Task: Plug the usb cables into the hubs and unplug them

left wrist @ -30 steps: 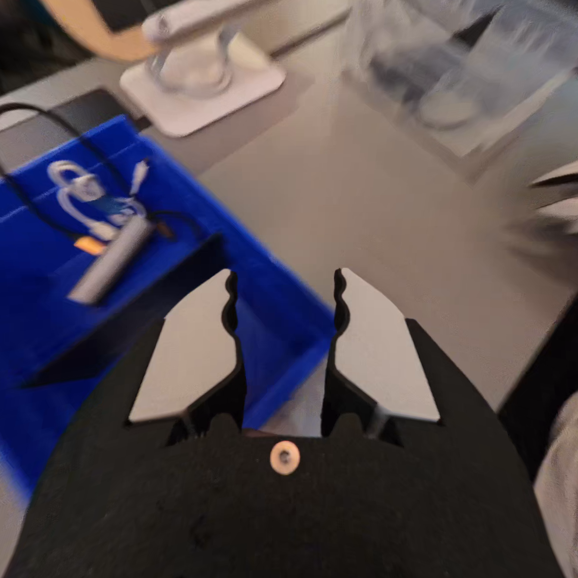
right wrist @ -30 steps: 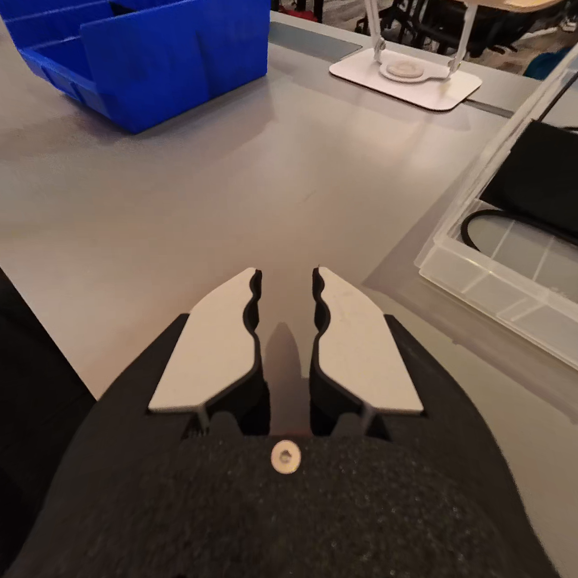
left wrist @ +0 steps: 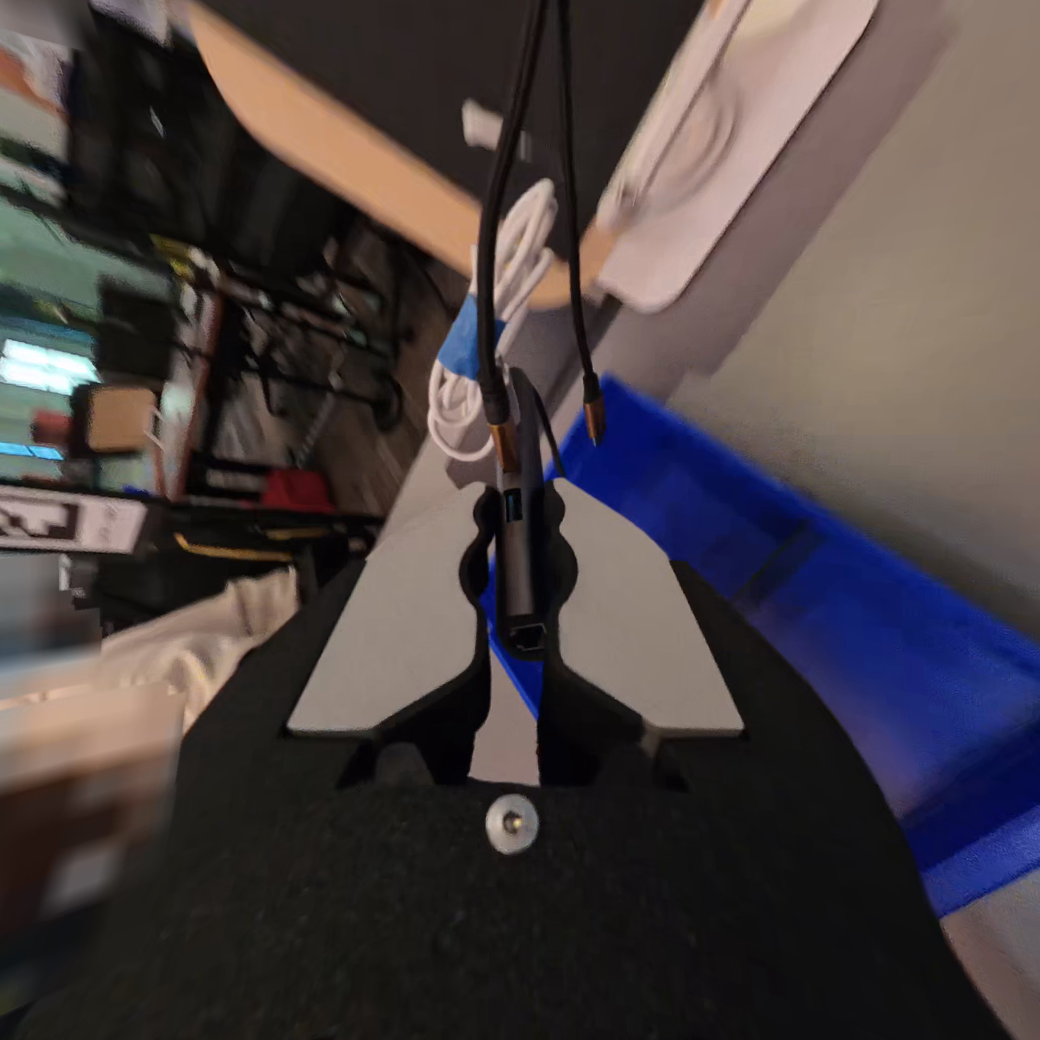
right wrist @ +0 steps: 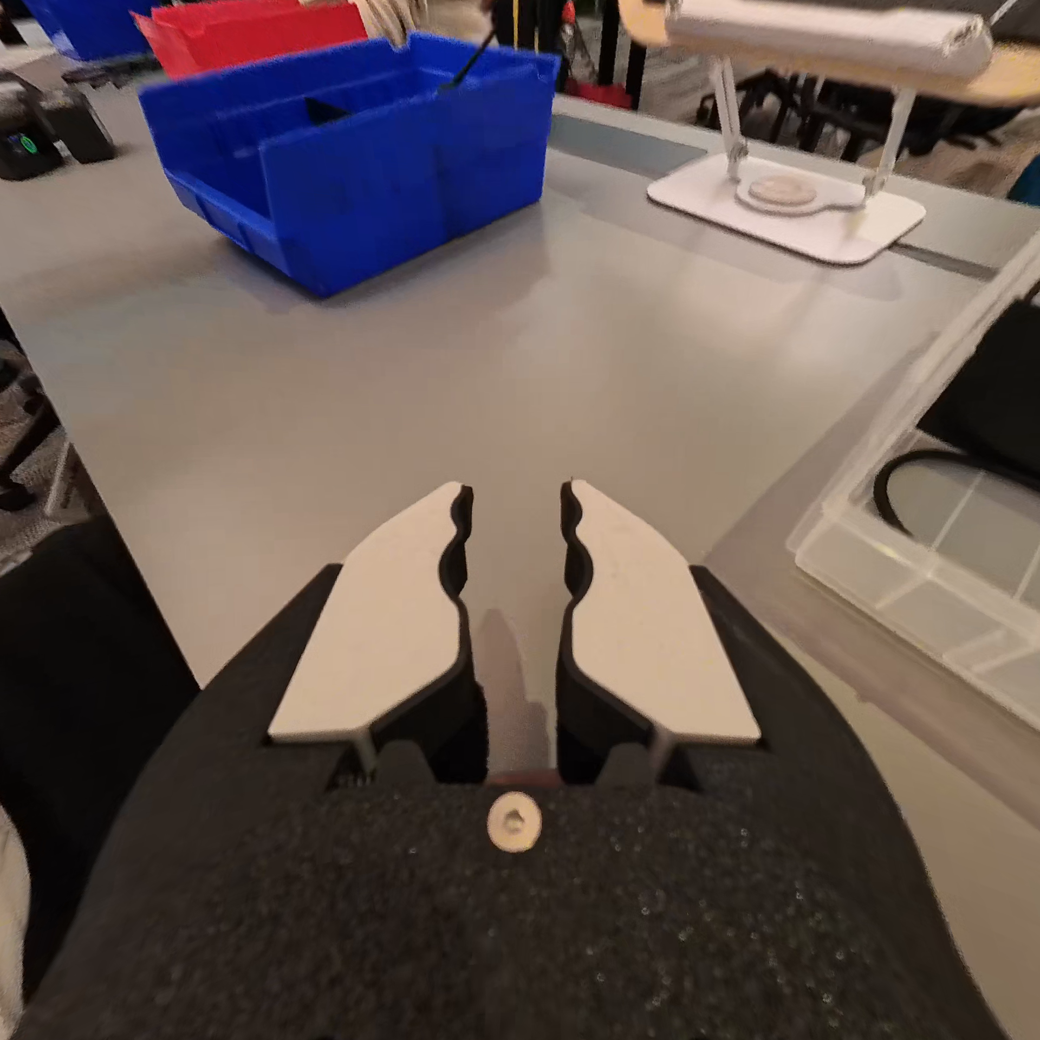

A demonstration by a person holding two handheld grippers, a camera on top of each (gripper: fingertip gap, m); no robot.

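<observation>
My left gripper [left wrist: 520,495] is shut on a grey USB hub [left wrist: 520,574] and holds it in the air above the blue bin [left wrist: 760,534], with the view tilted. A black cable [left wrist: 489,270] with a copper plug sits in the hub's side. Its other copper plug [left wrist: 594,416] hangs free. A white cable bundle [left wrist: 506,253] wrapped in blue tape dangles from the hub. My right gripper [right wrist: 516,489] is open and empty, low over the grey table [right wrist: 394,394]. In the right wrist view a black cable end [right wrist: 467,62] hangs over the blue bin [right wrist: 349,169].
A white stand [right wrist: 788,208] sits at the back right of the table. A clear plastic box [right wrist: 928,534] with a black cable inside is at the right. A red bin [right wrist: 253,28] stands behind the blue one.
My left gripper has shut on the hub and lifted it out of the blue bin, cables trailing. My right gripper has pulled back a little and opened slightly wider.
</observation>
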